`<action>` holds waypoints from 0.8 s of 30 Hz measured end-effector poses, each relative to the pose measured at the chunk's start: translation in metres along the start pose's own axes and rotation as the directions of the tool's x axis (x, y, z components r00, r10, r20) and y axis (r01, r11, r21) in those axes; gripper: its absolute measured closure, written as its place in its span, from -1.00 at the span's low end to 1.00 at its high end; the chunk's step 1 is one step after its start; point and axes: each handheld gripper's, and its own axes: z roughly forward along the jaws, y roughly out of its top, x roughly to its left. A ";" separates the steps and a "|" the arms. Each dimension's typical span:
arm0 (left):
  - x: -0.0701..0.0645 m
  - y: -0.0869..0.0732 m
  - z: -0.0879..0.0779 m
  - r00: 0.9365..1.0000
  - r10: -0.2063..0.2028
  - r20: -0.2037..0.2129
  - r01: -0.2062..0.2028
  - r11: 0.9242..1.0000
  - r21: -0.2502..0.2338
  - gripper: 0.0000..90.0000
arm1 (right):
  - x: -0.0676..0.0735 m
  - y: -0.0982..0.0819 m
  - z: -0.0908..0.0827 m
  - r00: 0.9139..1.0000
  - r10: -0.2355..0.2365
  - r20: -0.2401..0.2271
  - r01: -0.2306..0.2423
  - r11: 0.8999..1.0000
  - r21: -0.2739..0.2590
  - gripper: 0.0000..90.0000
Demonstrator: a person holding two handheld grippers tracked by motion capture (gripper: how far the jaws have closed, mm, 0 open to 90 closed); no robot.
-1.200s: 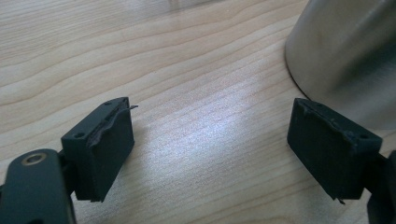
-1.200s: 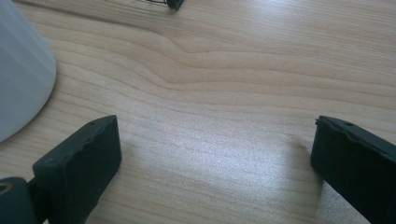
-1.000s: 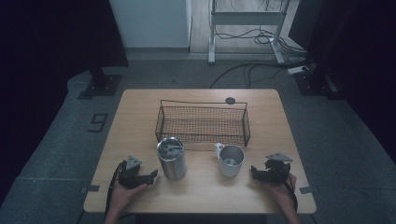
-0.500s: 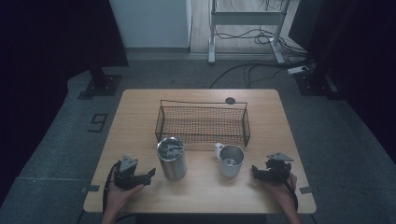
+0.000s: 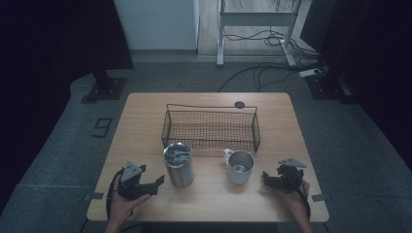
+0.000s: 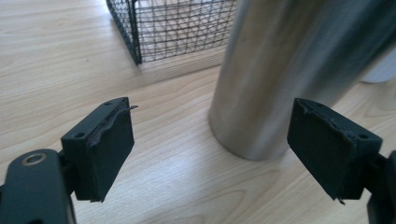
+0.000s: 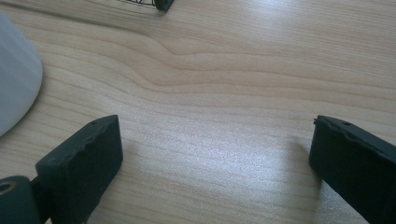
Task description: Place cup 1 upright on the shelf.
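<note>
tumbler (image 6: pixel 289 70) top cut off by frame edge, mug (image 7: pixel 14 79) mostly out of frame, basket (image 6: pixel 177 25) partly cropped

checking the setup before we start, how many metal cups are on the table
2. A tall steel tumbler stands near the left gripper, in front of the wire basket. A shorter mug with a handle stands to its right, nearer the right gripper. The basket looks empty.
</note>
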 end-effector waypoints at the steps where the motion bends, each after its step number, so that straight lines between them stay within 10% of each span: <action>1: -0.003 0.001 -0.002 1.000 0.009 0.013 -0.009 1.000 0.001 -0.67 | 0.000 0.000 0.000 1.000 0.001 0.001 -0.001 1.000 0.000 -0.94; 24: -0.028 0.014 -0.016 0.993 0.031 0.116 -0.023 0.998 -0.066 -0.94 | 0.000 0.000 0.000 1.000 0.005 0.005 -0.005 1.000 -0.001 -0.93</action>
